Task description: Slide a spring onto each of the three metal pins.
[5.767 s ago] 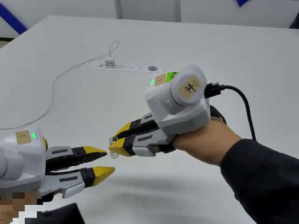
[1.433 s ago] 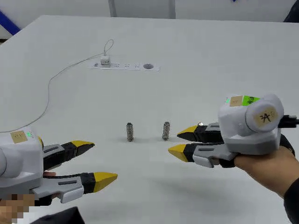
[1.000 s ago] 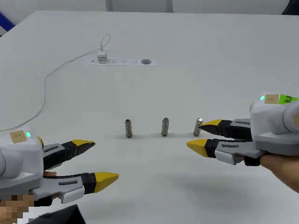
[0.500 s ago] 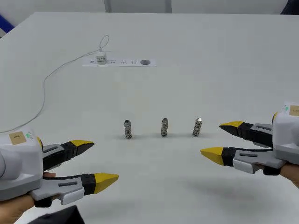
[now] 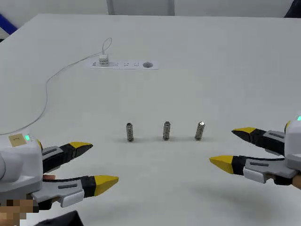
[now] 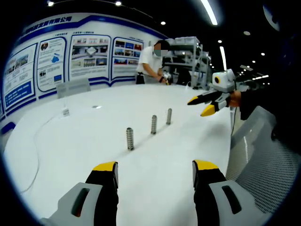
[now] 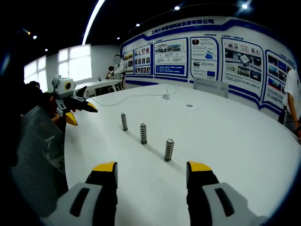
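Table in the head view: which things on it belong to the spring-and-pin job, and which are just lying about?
Part of the job:
- spring-covered left pin, middle pin, right pin
- left gripper and right gripper, jaws open, holding nothing

Just lying about:
- power strip
- white plug
- cable

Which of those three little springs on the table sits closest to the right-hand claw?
The right-end spring, just ahead of the right gripper; the middle spring and left-end spring stand farther away.
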Tool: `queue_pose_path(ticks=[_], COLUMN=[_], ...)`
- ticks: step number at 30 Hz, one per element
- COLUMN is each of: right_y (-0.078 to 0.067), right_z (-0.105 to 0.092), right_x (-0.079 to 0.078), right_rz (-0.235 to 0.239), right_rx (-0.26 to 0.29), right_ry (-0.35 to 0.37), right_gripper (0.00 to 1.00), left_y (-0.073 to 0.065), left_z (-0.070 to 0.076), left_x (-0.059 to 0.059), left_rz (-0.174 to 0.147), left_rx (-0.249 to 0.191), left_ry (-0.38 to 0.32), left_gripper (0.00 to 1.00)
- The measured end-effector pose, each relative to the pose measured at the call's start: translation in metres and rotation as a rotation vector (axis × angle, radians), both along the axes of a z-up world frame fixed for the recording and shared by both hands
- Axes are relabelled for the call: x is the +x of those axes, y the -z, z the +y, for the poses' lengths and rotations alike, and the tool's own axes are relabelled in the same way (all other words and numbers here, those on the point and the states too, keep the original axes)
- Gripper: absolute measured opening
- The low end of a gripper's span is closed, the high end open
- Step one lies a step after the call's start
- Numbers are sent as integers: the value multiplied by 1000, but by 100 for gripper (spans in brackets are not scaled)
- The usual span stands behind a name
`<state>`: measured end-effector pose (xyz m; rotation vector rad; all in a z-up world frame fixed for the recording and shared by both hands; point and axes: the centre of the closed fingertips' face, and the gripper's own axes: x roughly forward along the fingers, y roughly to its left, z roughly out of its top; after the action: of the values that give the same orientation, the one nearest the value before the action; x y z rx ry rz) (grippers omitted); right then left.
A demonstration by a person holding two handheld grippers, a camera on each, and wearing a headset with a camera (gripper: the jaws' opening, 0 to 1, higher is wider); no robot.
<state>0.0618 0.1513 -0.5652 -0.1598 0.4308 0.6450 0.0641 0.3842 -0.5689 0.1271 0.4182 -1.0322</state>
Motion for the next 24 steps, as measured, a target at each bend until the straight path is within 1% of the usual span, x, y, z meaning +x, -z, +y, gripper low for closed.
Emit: queue_pose_path(ticks=[8,11,16,24], right_y=[-3,-1,-1,1], right_z=[-2,-4,-6,-9], right_x=[0,-1,-2,-7], right_rz=[-5,3,2,9], right_rx=[4,4,7,13], right_ry=[9,13,22,46], right_gripper=[61,61,61,61], left_y=[-1,-1,-1,1], left_z=[2,2,2,1], left_x=[1,2,2,0], left_rz=[-1,-1,1,10], left_rx=[-3,-3,-5,-5], left_ry=[-11,-13,-14,-7], left_gripper=[66,66,66,66])
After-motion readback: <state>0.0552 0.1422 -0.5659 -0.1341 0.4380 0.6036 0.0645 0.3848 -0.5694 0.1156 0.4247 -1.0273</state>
